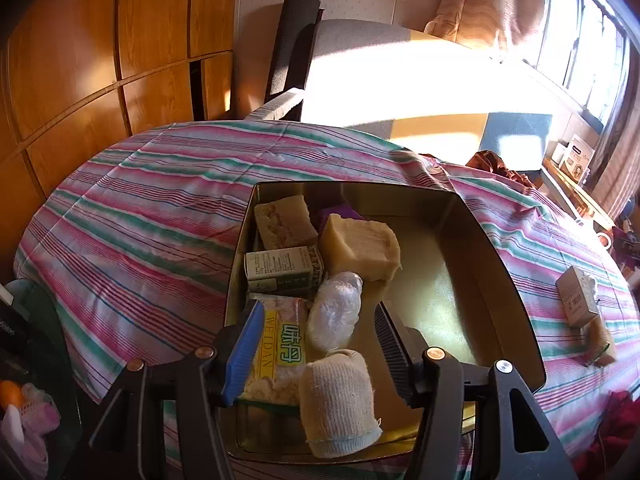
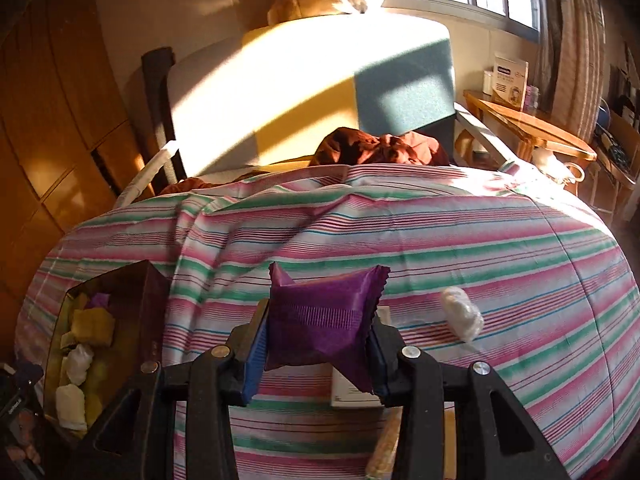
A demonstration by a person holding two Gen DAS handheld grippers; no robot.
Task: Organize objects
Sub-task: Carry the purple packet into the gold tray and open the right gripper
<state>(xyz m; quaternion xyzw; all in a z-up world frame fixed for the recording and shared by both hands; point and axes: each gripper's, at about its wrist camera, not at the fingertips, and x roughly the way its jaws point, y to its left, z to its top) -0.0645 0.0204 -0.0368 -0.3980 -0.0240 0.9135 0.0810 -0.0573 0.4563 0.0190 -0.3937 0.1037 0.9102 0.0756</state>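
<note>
Right wrist view shows the right hand-held gripper [image 2: 318,350] clamped on a purple foil packet [image 2: 324,322], both blue pads pressed into its sides so the wrapper bulges out ahead of the fingers. It hangs clear above the striped bedspread [image 2: 460,240]. Off to the gripper's left sits the open metal tin [image 2: 148,280], already holding several yellowish and white bits. A small clear-wrapped bundle [image 2: 462,314] lies on the bed just to the right and slightly ahead, and a white box [image 2: 352,394] lies directly beneath the gripper.

From the left wrist view, the left hand-held gripper [image 1: 316,346] hovers over the near end of the tin with its jaws apart and nothing pinched; a gauze roll [image 1: 338,400] and a yellow snack pack [image 1: 280,356] lie in the tin below, in line with the gap.

To my eye the job now is carrying the packet leftward to the tin. The bare floor of the tin on its right half looks the sensible landing spot. Best to keep the squeeze steady on that slippery wrapper, bring it low inside the wall before letting go, and have the left gripper stay out of the way.
</note>
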